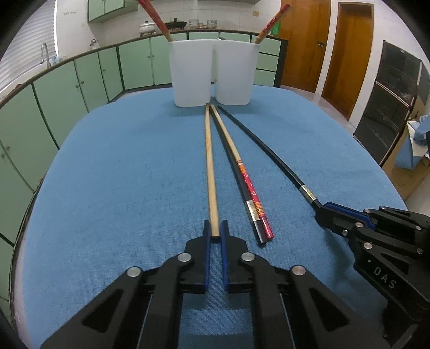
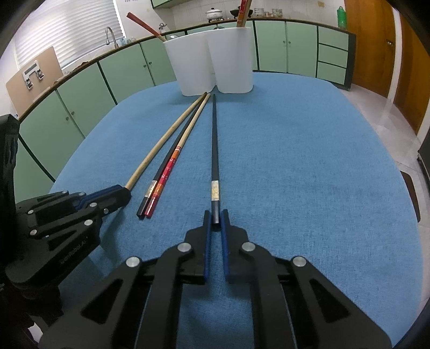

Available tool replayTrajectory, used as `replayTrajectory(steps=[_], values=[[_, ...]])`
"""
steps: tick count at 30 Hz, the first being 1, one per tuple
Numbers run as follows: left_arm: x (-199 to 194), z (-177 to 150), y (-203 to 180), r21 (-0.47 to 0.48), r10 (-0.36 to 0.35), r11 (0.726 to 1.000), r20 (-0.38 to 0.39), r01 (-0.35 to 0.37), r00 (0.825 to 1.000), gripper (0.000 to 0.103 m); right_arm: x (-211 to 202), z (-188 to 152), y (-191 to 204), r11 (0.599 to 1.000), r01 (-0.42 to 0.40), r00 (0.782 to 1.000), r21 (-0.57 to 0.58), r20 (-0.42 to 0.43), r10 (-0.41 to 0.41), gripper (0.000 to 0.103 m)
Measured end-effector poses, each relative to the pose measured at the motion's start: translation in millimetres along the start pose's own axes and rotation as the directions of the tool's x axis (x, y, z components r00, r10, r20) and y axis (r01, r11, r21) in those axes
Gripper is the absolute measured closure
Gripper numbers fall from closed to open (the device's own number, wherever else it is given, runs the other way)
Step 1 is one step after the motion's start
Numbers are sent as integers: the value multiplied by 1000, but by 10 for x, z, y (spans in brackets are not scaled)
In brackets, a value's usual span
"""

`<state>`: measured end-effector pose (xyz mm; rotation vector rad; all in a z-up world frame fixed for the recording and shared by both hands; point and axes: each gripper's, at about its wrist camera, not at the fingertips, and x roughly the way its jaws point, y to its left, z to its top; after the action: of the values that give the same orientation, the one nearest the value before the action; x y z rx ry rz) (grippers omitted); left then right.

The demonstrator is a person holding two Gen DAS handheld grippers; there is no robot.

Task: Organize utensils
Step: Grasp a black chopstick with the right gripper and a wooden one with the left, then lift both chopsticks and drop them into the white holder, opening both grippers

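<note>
Several chopsticks lie on the blue cloth, pointing at two white cups point(image 1: 212, 72) point(image 2: 212, 61) at the far side. My left gripper point(image 1: 215, 231) point(image 2: 126, 194) is shut on the near end of a plain wooden chopstick point(image 1: 209, 166) point(image 2: 164, 142). My right gripper point(image 2: 215, 220) point(image 1: 321, 212) is shut on the near end of a black chopstick with a silver band point(image 2: 214, 150) point(image 1: 268, 150). Between them lie a red patterned chopstick point(image 1: 252, 196) point(image 2: 166, 171) and another black one point(image 2: 161, 171), side by side. Each cup holds a red chopstick point(image 1: 153, 18) point(image 2: 243, 12).
The blue cloth point(image 1: 121, 174) covers a rounded table whose edge falls away on both sides. Green cabinets point(image 1: 53, 94) and a sink tap run behind it. Wooden doors point(image 1: 346, 53) and a dark cabinet stand at the right. A board with clips point(image 2: 35, 77) leans at the left.
</note>
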<state>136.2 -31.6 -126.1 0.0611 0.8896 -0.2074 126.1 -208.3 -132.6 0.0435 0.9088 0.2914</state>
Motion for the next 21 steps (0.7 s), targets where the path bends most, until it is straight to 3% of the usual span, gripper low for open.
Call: replayTrajectory(steps=[13, 21], values=[[-482, 96, 88, -4, 11, 1000, 100, -11, 995, 97, -304, 76, 44, 1000, 4, 996, -26, 84, -2, 97], [-936, 319, 119, -7, 15, 1000, 225, -14, 974, 97, -649, 326, 0, 1000, -4, 985, -18, 174, 7, 97]])
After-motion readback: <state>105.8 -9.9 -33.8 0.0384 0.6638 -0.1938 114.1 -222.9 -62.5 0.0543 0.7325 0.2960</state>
